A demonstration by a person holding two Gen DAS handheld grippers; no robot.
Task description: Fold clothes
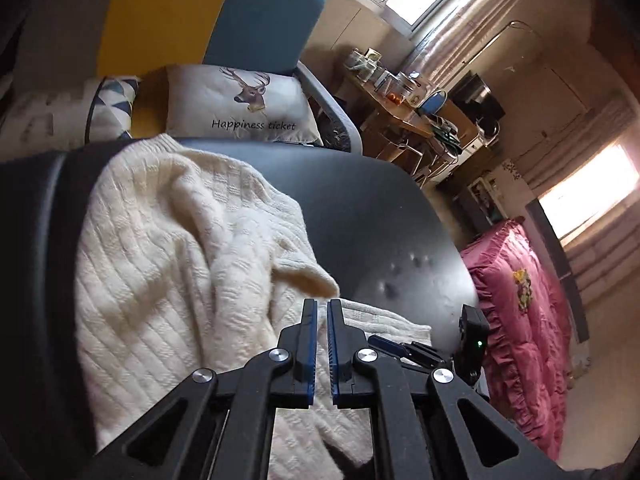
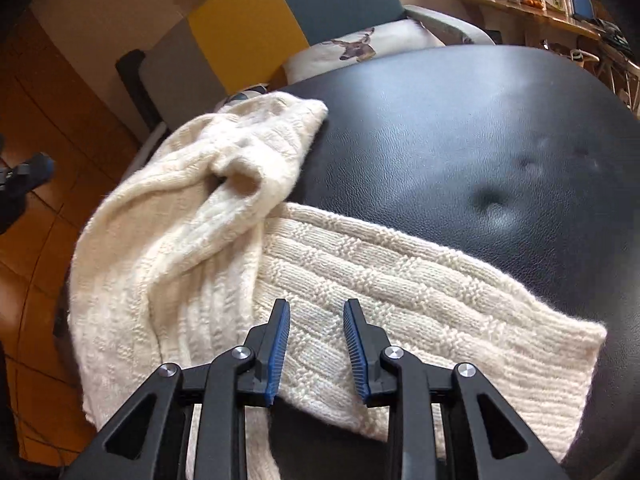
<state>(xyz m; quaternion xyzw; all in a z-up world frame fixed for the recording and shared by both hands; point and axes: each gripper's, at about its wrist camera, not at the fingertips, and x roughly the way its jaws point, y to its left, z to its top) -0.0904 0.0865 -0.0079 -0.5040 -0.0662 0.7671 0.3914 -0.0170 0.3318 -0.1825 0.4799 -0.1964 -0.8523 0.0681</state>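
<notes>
A cream cable-knit sweater (image 1: 172,248) lies crumpled on a black leather seat (image 1: 380,216), bunched toward its left side. My left gripper (image 1: 322,304) hovers over the knit near a folded corner, its blue pads shut with nothing between them. In the right wrist view the sweater (image 2: 180,248) spills over the seat's (image 2: 460,120) left edge, and one sleeve (image 2: 400,288) lies flat to the right. My right gripper (image 2: 316,308) stands open just above that sleeve, nothing pinched. Its fingers (image 1: 390,346) show low right in the left wrist view.
Behind the seat is a yellow and blue sofa back (image 1: 264,20) with a deer cushion (image 1: 240,108). A cluttered wooden table (image 1: 400,100) stands at the right, a pink ruffled cover (image 1: 520,300) below it. Wooden floor (image 2: 40,280) lies left of the seat.
</notes>
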